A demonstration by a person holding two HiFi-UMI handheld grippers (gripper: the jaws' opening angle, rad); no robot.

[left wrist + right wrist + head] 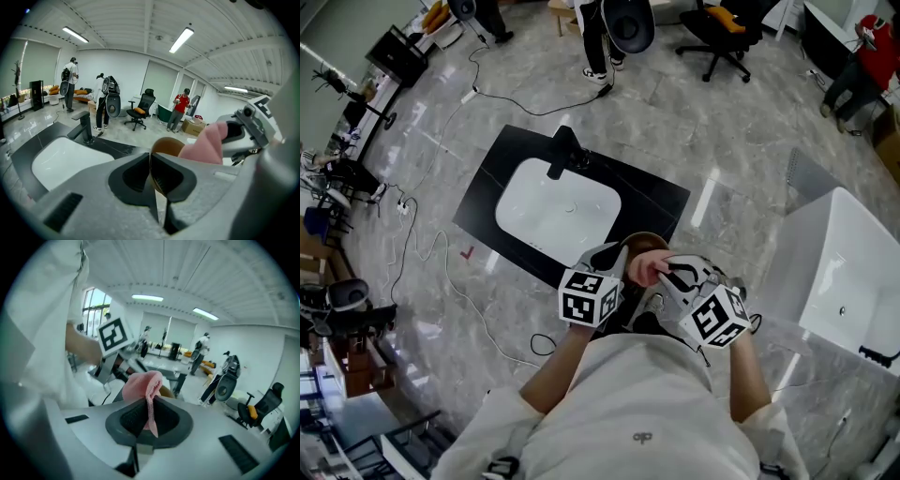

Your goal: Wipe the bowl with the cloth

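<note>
In the head view I hold both grippers close to my chest, above the floor beside the sink. The brown bowl (643, 245) is lifted between them. My left gripper (617, 264) is shut on the bowl's rim; in the left gripper view the bowl (167, 146) stands edge-on between the jaws of that gripper (153, 174). My right gripper (667, 276) is shut on a bunched pink cloth (645, 272), which presses against the bowl's inside. In the right gripper view the cloth (142, 385) bulges out of that gripper (150, 416), and a sliver of the bowl (165, 391) shows behind it.
A black counter (652, 199) with a white sink (558, 212) and a black faucet (563, 151) lies ahead on the marble floor. A white tub (848, 267) stands at the right. Cables (422, 248) trail on the left. People (598, 37) and office chairs (722, 33) are at the back.
</note>
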